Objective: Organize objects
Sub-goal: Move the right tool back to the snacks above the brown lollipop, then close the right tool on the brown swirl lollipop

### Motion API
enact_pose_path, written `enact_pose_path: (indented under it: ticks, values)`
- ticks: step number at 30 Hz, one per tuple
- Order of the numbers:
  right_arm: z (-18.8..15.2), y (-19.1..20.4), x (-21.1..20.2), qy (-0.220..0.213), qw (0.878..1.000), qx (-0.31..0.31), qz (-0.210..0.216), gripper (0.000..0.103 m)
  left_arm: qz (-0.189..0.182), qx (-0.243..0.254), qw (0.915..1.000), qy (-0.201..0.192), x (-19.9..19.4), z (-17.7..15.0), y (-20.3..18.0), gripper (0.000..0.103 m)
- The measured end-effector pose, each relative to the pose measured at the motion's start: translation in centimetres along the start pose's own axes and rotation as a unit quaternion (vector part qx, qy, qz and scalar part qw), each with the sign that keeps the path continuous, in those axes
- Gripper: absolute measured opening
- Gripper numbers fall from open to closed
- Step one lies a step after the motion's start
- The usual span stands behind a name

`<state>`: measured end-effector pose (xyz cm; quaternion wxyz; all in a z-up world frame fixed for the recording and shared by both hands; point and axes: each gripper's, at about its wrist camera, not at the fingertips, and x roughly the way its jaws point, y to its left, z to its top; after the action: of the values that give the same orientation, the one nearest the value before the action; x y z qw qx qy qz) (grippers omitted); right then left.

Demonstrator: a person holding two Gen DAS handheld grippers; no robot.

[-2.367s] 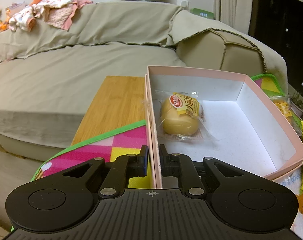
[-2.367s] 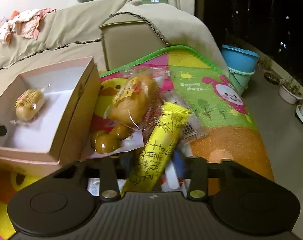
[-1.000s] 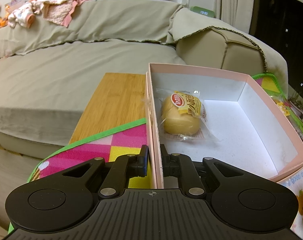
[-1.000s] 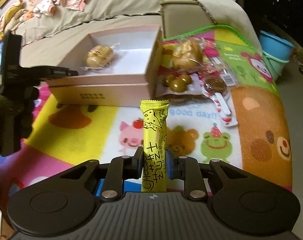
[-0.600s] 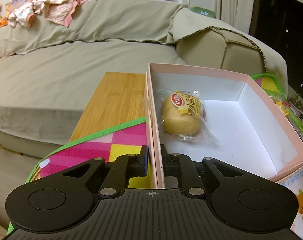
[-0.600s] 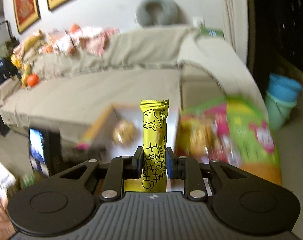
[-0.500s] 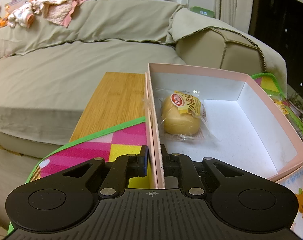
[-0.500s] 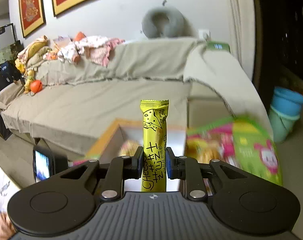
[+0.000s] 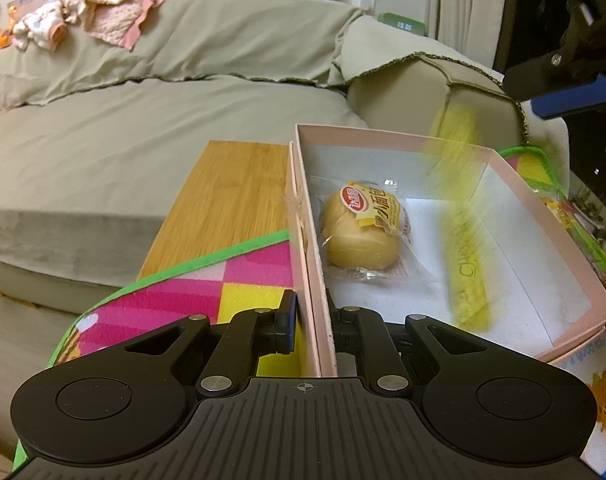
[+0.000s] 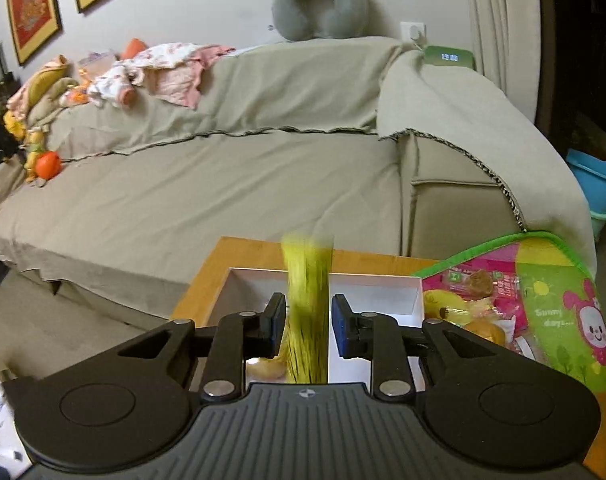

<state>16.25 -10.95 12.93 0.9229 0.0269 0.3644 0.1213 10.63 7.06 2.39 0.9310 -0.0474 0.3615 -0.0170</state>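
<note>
My left gripper [image 9: 311, 316] is shut on the near left wall of the pink box [image 9: 391, 136], one pad outside and one inside. A wrapped yellow bun [image 9: 359, 236] lies in the box. The yellow snack bar [image 9: 461, 240] is a blur of motion as it drops into the box to the right of the bun. My right gripper [image 10: 308, 320] hovers above the box with its jaws opening. The blurred snack bar [image 10: 308, 280] slips down between its pads, which stand apart from it. Part of that gripper shows at the upper right of the left wrist view.
The box stands on a wooden table [image 9: 223, 200] partly covered by a colourful play mat [image 10: 559, 304]. Several wrapped snacks [image 10: 475, 308] lie on the mat right of the box. A beige sofa [image 10: 223, 184] runs behind, and a blue bucket [image 10: 595, 184] stands far right.
The right gripper rose and swung over the box, then parted its jaws; the yellow bar, gripped upright before, now falls. The left gripper has kept its hold on the box wall.
</note>
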Motion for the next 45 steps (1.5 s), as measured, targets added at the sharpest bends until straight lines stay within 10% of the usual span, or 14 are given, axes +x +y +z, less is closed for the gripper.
enact_pose_path:
  ticks: [25,45]
  values:
    - [-9.1,-16.1,-1.6,0.019,0.992,0.085,-0.092,0.054,0.002,-0.002,1.0000,0.000,-0.1,-0.3,0.0,0.014]
    - [-14.7,-16.0,-2.0,0.035,0.996,-0.010,-0.078,0.060,0.003,-0.003,1.0000,0.004,-0.2,-0.5,0.1,0.014]
